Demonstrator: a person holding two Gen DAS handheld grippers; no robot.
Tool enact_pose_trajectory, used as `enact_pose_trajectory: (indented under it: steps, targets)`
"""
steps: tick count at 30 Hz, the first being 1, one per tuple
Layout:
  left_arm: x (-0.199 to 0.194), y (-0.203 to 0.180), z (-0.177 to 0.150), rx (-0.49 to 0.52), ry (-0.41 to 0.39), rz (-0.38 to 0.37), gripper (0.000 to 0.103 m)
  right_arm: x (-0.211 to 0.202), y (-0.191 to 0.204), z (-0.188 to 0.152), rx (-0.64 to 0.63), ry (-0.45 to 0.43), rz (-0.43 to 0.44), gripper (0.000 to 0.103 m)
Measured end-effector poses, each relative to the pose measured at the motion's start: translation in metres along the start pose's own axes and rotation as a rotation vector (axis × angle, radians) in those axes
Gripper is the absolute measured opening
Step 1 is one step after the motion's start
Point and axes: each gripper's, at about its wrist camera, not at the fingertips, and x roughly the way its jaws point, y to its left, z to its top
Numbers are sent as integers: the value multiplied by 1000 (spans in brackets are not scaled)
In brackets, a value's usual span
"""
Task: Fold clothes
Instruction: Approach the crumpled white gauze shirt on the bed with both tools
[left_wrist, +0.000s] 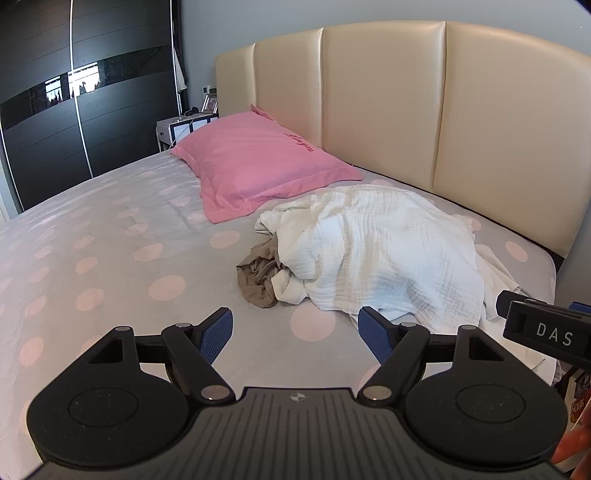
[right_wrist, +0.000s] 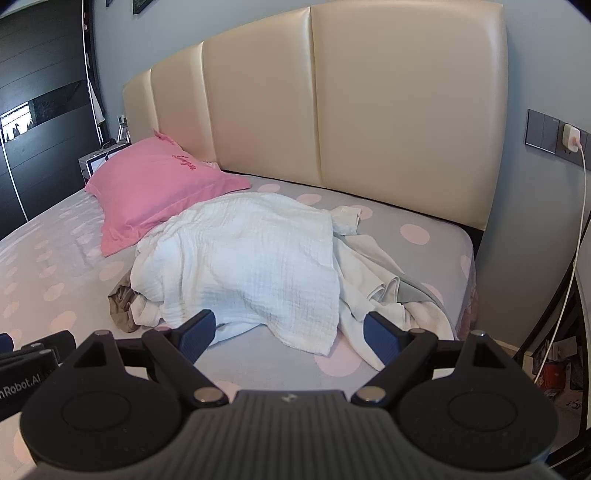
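Note:
A heap of clothes lies on the bed near the headboard. On top is a white crinkled cloth (left_wrist: 373, 251) (right_wrist: 251, 266). A tan garment (left_wrist: 256, 275) (right_wrist: 120, 301) pokes out from under its left side. A smooth off-white garment (right_wrist: 373, 291) trails to the right. My left gripper (left_wrist: 295, 332) hovers open just in front of the heap, nothing between its blue pads. My right gripper (right_wrist: 288, 336) is open too, its fingers framing the heap's near edge without touching it. The right gripper's body (left_wrist: 543, 332) shows at the left wrist view's right edge.
A grey sheet with pink dots (left_wrist: 110, 240) covers the bed. A pink pillow (left_wrist: 255, 162) (right_wrist: 155, 181) rests beside the heap against the cream padded headboard (left_wrist: 369, 103). A dark wardrobe (left_wrist: 55, 92) and a bedside table (left_wrist: 181, 127) stand left. A wall socket with a charger (right_wrist: 570, 142) is right.

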Motion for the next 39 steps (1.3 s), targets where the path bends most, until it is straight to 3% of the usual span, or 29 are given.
enact_pose_trajectory:
  steps: [39]
  targets:
    - [-5,-2,-4,-22,11,26,74,-3,2,-3,8,-21,24,90]
